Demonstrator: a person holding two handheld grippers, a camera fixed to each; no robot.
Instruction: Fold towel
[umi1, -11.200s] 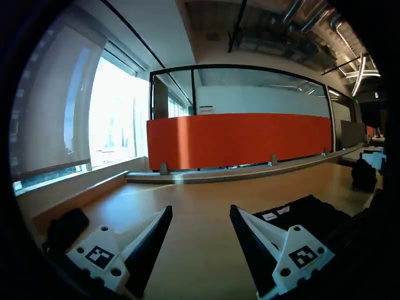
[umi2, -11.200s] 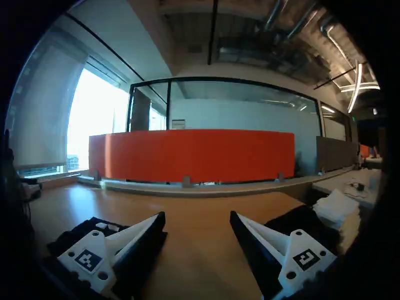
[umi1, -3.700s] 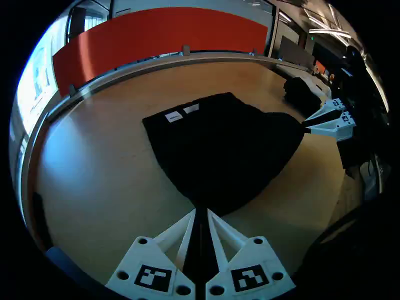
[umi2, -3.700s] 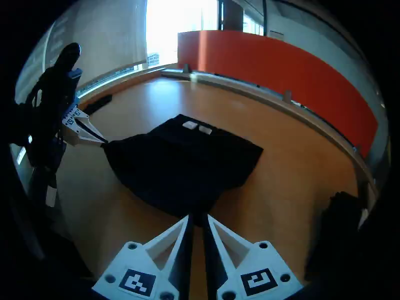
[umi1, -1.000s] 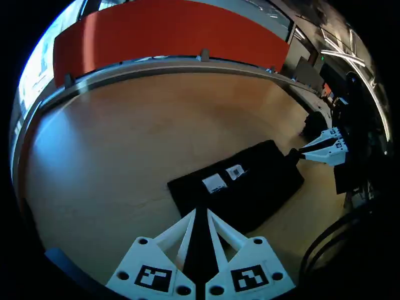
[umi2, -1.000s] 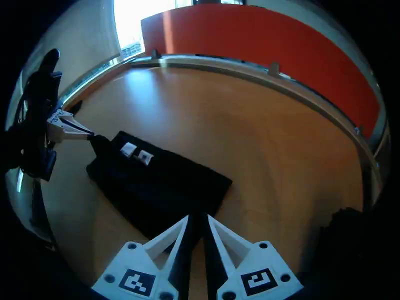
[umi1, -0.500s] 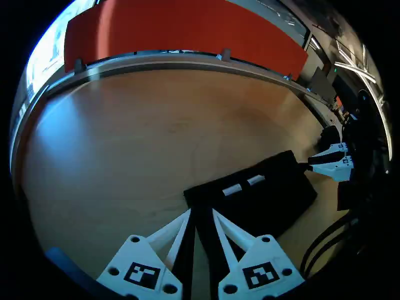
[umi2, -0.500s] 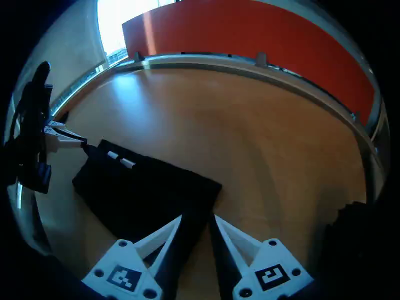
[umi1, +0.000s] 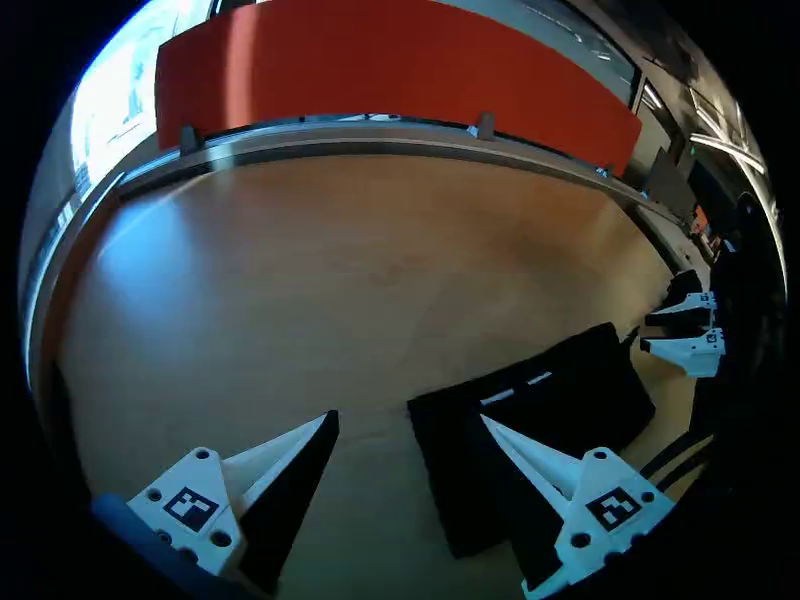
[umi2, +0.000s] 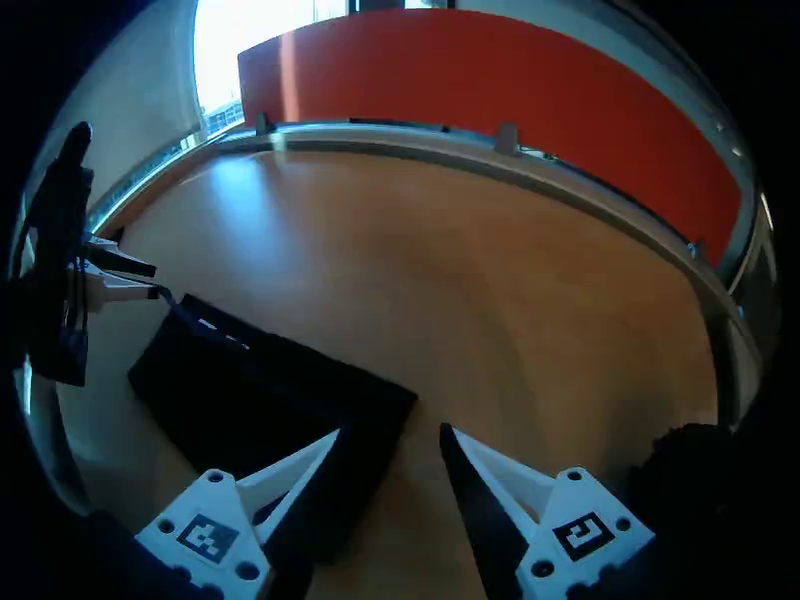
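A black towel (umi1: 580, 385) lies folded into a narrow strip on the wooden table (umi1: 300, 270). My left gripper (umi1: 405, 440) hovers open over the strip's near end, its right finger above the cloth. In the same view the right gripper (umi1: 668, 328) stands open just off the far end. In the right gripper view the towel (umi2: 240, 385) runs from below my open right gripper (umi2: 392, 435) out to the left gripper (umi2: 148, 280), whose fingers are apart at the far end. Nothing is held between either pair of fingers.
An orange partition (umi1: 400, 70) and a grey rail (umi1: 380, 140) close off the table's far edge. A bright window (umi2: 250, 50) lies beyond. A dark bundle (umi2: 690, 460) sits at the table's right side. Bare wood (umi2: 480, 280) stretches past the towel.
Both grippers have opened and let go of the towel's ends. The folded strip now rests flat on the table, its white tags nearly hidden.
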